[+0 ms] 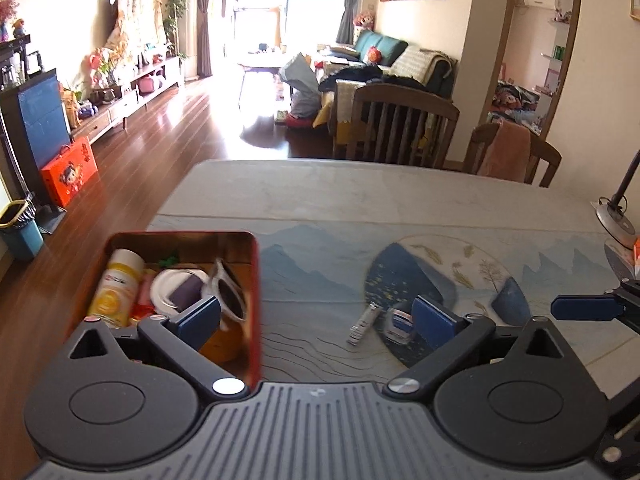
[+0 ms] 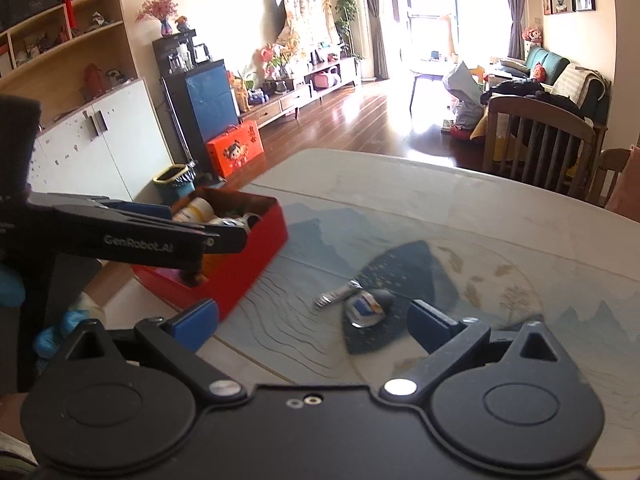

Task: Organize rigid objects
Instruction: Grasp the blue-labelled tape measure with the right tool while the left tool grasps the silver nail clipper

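We work over a broad tabletop [image 1: 360,196] covered by a mat painted with blue mountains. Near its left edge stands the red tin box [image 1: 252,288], open and already holding a yellow-labelled canister [image 1: 116,288], a white roll of tape [image 1: 170,292], white-framed sunglasses [image 1: 230,294] and smaller bits we cannot identify. Toward the middle of the near edge, well apart from the box, two things lie loose: a little silvery tube [image 2: 338,294] and, just beside it, a small blue-and-white item [image 2: 366,308], too blurred to name.

Our left tongs [image 1: 316,312] are spread wide with nothing between them; their left finger hangs over the box's near end. Our right tongs [image 2: 312,320] are likewise spread and empty, hovering near the two loose items.

We judge the main risks to be knocking the box toward the left edge with the left tongs, and rolling the tube away on a skewed pinch. The two items lie close enough that one might get nudged while grabbing the other.

The only writing we can read is "GenRobot.AI" on the left tongs' side; the canister's label is illegible.
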The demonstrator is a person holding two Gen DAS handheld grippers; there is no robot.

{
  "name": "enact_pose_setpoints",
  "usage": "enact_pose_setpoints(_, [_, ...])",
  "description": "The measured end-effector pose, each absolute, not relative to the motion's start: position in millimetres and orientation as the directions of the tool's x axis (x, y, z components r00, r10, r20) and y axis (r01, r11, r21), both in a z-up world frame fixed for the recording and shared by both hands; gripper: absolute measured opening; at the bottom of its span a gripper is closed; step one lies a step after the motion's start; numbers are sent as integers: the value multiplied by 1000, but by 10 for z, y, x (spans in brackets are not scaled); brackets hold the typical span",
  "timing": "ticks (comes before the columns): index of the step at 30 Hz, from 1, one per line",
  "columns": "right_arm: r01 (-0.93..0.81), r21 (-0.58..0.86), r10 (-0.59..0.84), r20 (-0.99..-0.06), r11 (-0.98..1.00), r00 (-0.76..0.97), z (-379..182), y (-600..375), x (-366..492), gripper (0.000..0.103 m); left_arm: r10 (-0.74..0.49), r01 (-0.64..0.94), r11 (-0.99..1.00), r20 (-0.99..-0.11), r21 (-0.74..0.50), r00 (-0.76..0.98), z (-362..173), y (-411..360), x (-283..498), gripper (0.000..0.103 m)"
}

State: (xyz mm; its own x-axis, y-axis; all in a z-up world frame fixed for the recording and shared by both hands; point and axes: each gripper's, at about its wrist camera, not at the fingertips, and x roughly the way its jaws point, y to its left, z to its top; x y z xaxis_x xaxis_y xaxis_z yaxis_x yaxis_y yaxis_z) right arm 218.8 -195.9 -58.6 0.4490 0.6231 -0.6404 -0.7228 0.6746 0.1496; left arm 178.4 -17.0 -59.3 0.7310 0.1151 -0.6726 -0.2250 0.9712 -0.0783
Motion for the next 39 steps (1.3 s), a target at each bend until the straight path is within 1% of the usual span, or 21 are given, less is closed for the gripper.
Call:
enact_pose_setpoints(5, [-719,131,599,-664,683,448,-739,-2066,2336,101,88,-205,975,-694,-87,714,-695,-301,1922,102])
enact_pose_setpoints(10, [-745,79,579,-685,662,442,-910,-2058,2477,100,94,-229,969,-717,-93,691,-875,-326,2093,102])
enact_pose_setpoints(15, [-777,49,574,-704,627,419,-1073,-1968,2651,97,132,-231,972,-722,-40,680,-1008,-363,2226,102])
enact_pose_setpoints(20, [-812,25,566,-730,583,383,-1258,-1808,2807,93,120,-225,973,-738,-44,664,-1160,-344,2357,102])
enact_pose_setpoints(36, [-868,28,585,-750,495,309,-1620,-1477,3182,85,127,-208,978,-777,-6,617,-1525,-261,2757,101])
enact_pose_setpoints(39, [-873,31,586,-753,487,301,-1658,-1453,3209,81,120,-194,981,-783,-1,610,-1574,-269,2799,97])
